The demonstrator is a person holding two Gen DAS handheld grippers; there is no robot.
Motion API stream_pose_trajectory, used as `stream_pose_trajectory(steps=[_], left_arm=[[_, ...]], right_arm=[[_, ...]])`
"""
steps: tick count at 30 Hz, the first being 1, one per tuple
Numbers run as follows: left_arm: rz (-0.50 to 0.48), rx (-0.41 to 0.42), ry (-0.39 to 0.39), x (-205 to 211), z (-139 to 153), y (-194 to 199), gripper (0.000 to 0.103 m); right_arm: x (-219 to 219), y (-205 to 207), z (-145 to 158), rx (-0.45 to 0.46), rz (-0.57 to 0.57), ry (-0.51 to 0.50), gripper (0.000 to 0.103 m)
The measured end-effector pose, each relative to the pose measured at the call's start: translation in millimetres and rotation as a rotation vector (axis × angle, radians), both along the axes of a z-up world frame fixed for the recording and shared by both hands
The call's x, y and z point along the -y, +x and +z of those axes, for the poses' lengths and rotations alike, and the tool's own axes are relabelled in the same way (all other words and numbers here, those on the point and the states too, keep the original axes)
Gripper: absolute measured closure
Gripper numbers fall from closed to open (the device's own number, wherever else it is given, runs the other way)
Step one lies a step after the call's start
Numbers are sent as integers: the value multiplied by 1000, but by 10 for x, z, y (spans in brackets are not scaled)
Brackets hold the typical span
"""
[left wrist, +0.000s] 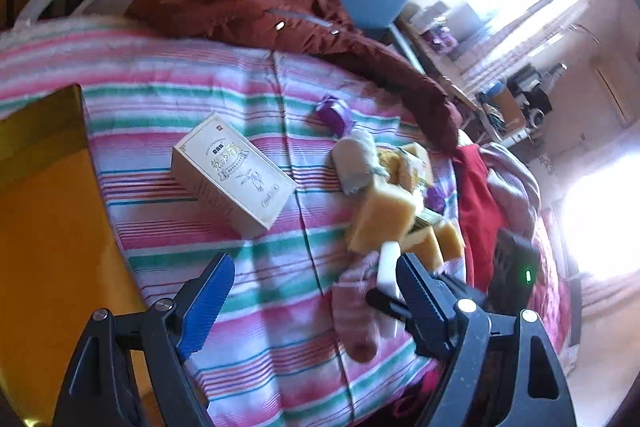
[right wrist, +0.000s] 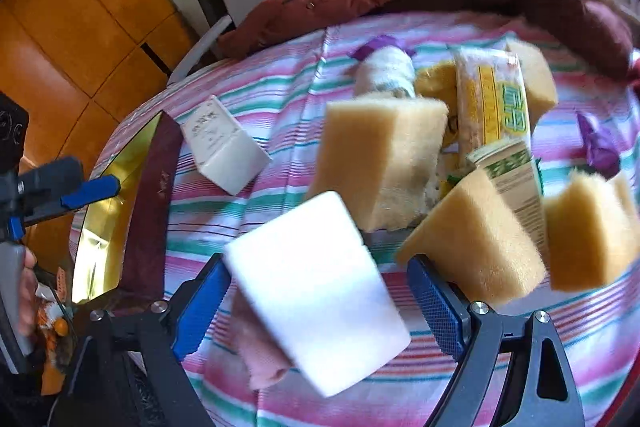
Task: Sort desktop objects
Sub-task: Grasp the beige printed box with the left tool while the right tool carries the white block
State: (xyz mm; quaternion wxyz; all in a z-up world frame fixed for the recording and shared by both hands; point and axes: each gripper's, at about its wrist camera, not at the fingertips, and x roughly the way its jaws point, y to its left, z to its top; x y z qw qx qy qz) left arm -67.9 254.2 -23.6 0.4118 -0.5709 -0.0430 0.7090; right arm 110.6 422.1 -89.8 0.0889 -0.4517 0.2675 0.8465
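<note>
A white foam block (right wrist: 320, 291) lies tilted between the fingers of my right gripper (right wrist: 320, 291), whose jaws stand wide apart, so it is open around the block. The block rests partly on a pink rolled cloth (right wrist: 260, 359). Several yellow sponges (right wrist: 384, 159) lie just beyond, with a yellow snack packet (right wrist: 496, 99) and a green-printed carton (right wrist: 516, 183). My left gripper (left wrist: 312, 291) is open and empty over the striped blanket (left wrist: 240, 99). A cream box (left wrist: 232, 171) lies ahead of it. The right gripper's finger (left wrist: 420, 295) and the white block (left wrist: 388, 267) show at the right of the left wrist view.
A gold-lined maroon box (right wrist: 120, 211) stands open at the blanket's left edge. A dark red jacket (left wrist: 280, 15) lies along the far side. A grey-white roll (left wrist: 356, 163) and purple wrappers (left wrist: 334, 111) lie near the sponges. Red clothing (left wrist: 476, 195) hangs at the right.
</note>
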Motion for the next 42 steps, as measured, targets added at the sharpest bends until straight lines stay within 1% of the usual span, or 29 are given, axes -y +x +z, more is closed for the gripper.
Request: stream_pose_trajectory(steps=[2,3,4,6,7,9,11,15,18,21,22,24,25,26,28,31,33,35,38,40,42], left_arm=[[30,51,-16,-72,-87,-120,19],[50,72,-26,-105,-128,-177,19],[61,85,-35,-142,-153,-226,19],[96,111,-62,-204,-212,-322,19],[110,127,-69,-223,-244,-368,18],[158,159,-110,-268,-336,-485,18],[192,176,-132,-308,-399,-561,18],[234,159,-189,-411,-480,-660,18],[267,166,-239,-489,-591,-739,18],[276,141,-295,-559,-701,-766,21],[271,133,-303,-572,-733,-765,25],[255,95,-300,-577,-743,-735,30],[239,67,-295,-579,-728,-709,36],[210,35,-291,-586,-701,-662,40],[179,-4,-274,-575,-629,-598,45],[118,-86,-247,-543,-461,-437,46],[84,-140,-218,-518,-306,-320,46],[60,-173,-175,-410,-150,-216,46],[58,-222,-122,-152,92,-102,46],[70,-247,-103,-5,205,-48,46],[88,-268,-88,239,302,-5,46]], right_arm=[[1,-22,5,-3,15,0,20],[15,-43,6,-6,33,-1,34],[16,-60,2,-4,44,-2,38],[63,-84,12,-2,61,20,39],[78,-85,29,-11,71,20,39],[85,-59,75,-34,75,28,40],[81,-29,116,-55,65,35,40],[44,39,242,-125,41,21,39],[65,73,355,-185,40,26,39],[46,114,434,-222,47,18,39],[62,115,448,-225,47,20,39],[76,111,461,-229,48,23,39],[85,106,464,-231,52,24,39],[85,115,464,-232,55,27,39],[100,106,460,-232,60,31,39],[108,99,456,-235,69,39,39],[120,94,445,-236,76,42,39],[127,83,435,-235,80,45,39],[130,74,413,-238,83,30,39],[146,72,395,-238,86,17,39],[182,58,383,-237,89,2,39]])
